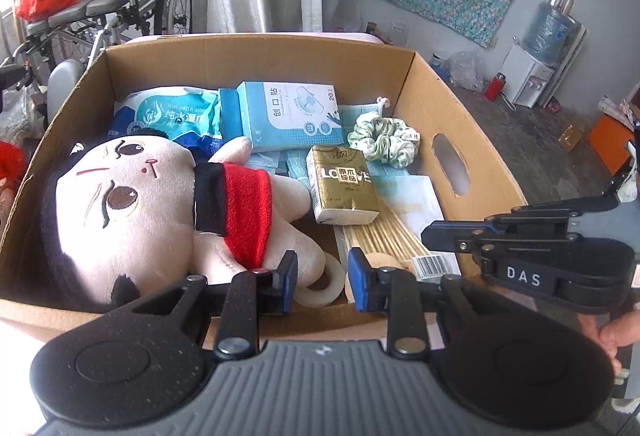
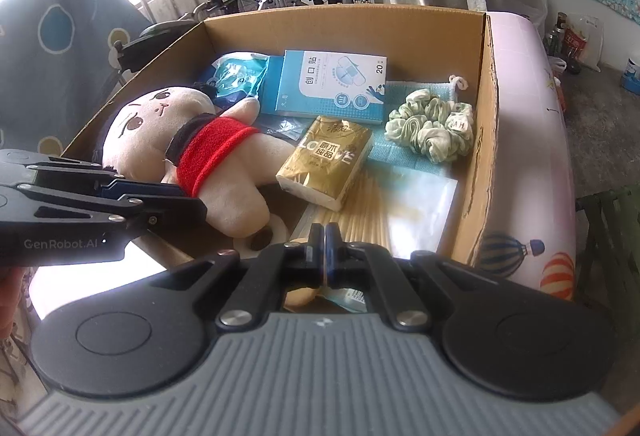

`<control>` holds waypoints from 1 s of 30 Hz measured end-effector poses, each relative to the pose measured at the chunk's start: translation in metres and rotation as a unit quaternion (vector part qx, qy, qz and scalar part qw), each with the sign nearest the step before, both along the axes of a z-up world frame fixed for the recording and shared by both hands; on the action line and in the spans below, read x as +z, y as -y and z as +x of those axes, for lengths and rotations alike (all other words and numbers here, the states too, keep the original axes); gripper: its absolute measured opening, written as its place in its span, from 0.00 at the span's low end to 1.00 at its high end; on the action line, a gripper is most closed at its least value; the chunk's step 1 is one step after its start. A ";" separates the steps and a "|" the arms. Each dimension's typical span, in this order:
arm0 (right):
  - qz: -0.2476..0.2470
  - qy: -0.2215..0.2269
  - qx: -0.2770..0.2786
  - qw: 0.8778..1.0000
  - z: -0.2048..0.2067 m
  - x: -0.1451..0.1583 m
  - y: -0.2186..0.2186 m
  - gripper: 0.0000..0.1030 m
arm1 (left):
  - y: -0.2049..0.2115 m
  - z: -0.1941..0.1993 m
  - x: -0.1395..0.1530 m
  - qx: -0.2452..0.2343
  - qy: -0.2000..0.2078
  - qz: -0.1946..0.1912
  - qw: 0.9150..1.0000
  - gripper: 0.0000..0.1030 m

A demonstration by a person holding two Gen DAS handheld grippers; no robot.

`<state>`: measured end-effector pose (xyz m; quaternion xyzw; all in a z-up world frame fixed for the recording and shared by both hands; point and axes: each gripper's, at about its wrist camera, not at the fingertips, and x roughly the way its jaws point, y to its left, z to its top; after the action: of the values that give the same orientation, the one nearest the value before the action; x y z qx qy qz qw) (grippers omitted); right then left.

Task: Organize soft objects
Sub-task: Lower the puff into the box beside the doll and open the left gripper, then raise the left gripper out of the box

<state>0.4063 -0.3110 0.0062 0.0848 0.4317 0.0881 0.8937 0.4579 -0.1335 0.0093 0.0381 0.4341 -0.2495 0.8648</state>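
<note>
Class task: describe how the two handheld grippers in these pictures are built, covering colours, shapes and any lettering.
Both are black with a grey ribbed body, two round black discs and silver pivot bolts. The left gripper has flat black fingers faced with blue pads. The right gripper has the same blue-edged pads. Side-on, the right one reads "DAS" and the left one "GenRobot.AI", both in white lettering.

we lose the plush doll's (image 1: pixel 168 204) lower legs behind the left gripper's fingers (image 1: pixel 289 272). the bamboo skewers (image 1: pixel 384 236) run under the gold tissue pack (image 1: pixel 344 188). small print on the blue plaster box (image 2: pixel 332 84) stays unreadable to us.
</note>
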 end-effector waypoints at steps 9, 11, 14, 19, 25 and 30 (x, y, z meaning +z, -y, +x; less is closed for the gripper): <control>-0.048 -0.003 -0.004 0.999 -0.027 -0.001 -0.002 0.00 | -0.006 -0.041 0.001 0.011 -0.007 -0.045 0.999 0.28; -0.050 -0.003 -0.011 0.999 -0.029 -0.001 -0.001 0.00 | 0.001 -0.045 0.003 -0.002 0.010 -0.027 1.000 0.28; -0.026 -0.012 -0.034 0.999 -0.036 0.005 0.004 0.02 | 0.004 -0.048 0.010 -0.001 0.043 0.005 0.999 0.48; 0.038 0.044 -0.111 0.992 -0.067 0.044 0.018 0.18 | -0.004 -0.070 0.031 0.047 0.094 0.010 0.994 0.74; 0.052 0.139 -0.162 0.976 -0.118 0.090 0.003 0.34 | -0.020 -0.115 0.061 0.103 0.142 0.014 0.984 0.95; 0.037 0.158 -0.243 0.956 -0.162 0.097 -0.007 0.41 | -0.034 -0.129 0.082 0.115 0.152 -0.034 0.981 0.97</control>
<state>0.2444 -0.3038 0.1030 0.2048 0.2480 -0.1036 0.9412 0.3293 -0.0999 0.0913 -0.0043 0.2900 -0.1545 0.9445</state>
